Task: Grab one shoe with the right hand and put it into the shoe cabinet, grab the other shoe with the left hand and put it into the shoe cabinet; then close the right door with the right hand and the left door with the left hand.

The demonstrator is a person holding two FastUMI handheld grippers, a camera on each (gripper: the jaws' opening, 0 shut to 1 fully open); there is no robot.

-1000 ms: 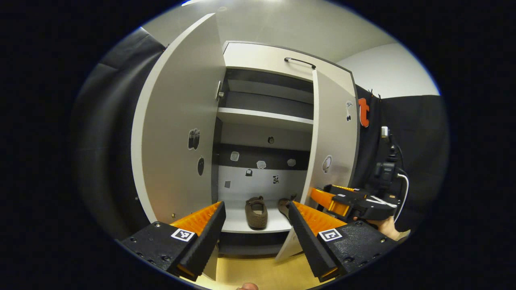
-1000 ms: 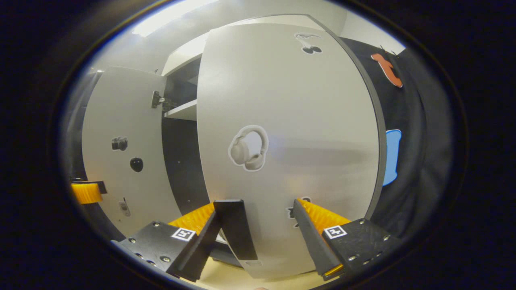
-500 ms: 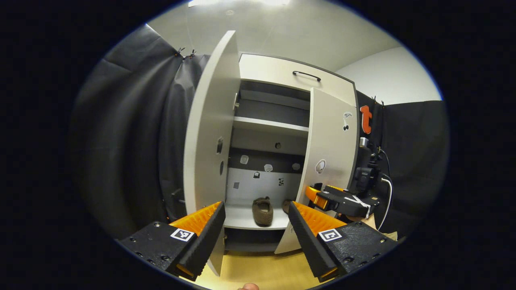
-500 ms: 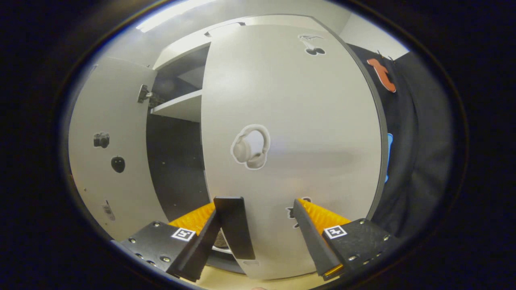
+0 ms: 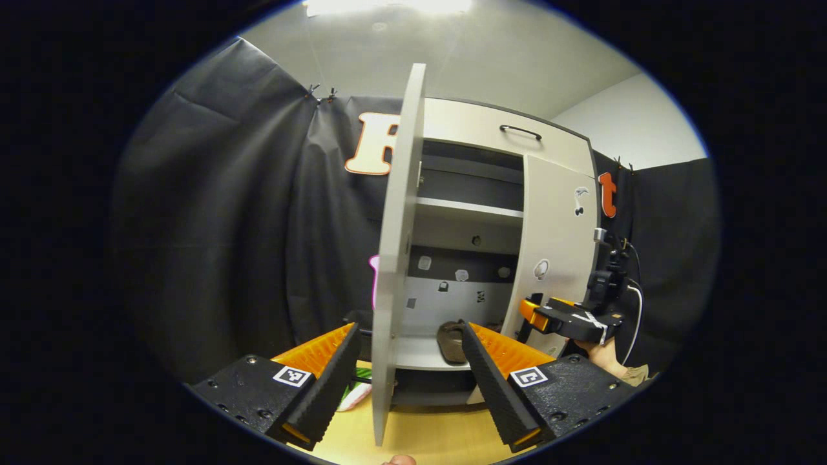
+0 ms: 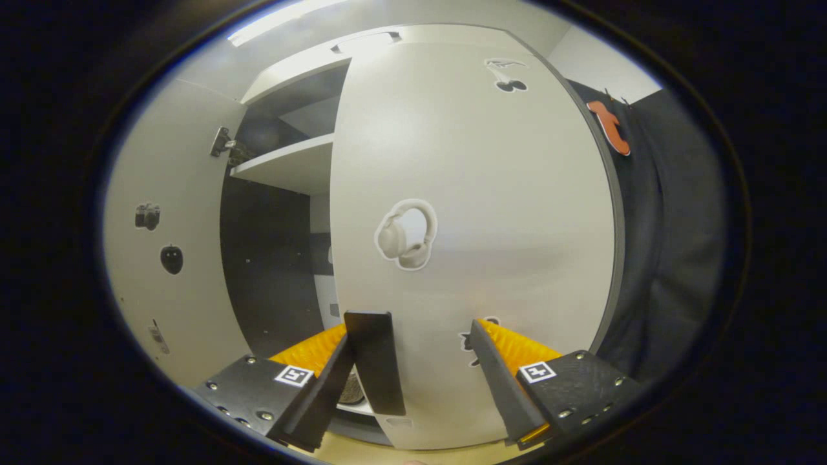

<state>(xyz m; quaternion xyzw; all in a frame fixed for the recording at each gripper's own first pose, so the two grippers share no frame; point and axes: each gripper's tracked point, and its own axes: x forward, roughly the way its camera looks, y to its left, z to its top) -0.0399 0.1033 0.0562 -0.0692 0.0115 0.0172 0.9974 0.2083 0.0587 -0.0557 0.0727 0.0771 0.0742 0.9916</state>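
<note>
Both shoes [image 5: 450, 340] lay on the cabinet's [image 5: 478, 129] bottom shelf. The right gripper [image 6: 423, 374], spread, pressed the right door [image 6: 478, 213]; the left gripper [image 5: 409, 371], spread, flanked the left door's [image 5: 395, 258] edge. A glancing push might swing that door back.

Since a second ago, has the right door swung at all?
Yes. The right door has swung closer to the cabinet, covering the shoe beside the visible one.

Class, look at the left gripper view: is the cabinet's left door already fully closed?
No, the left door stands open, edge-on, with the shelf and a shoe visible inside the cabinet.
</note>
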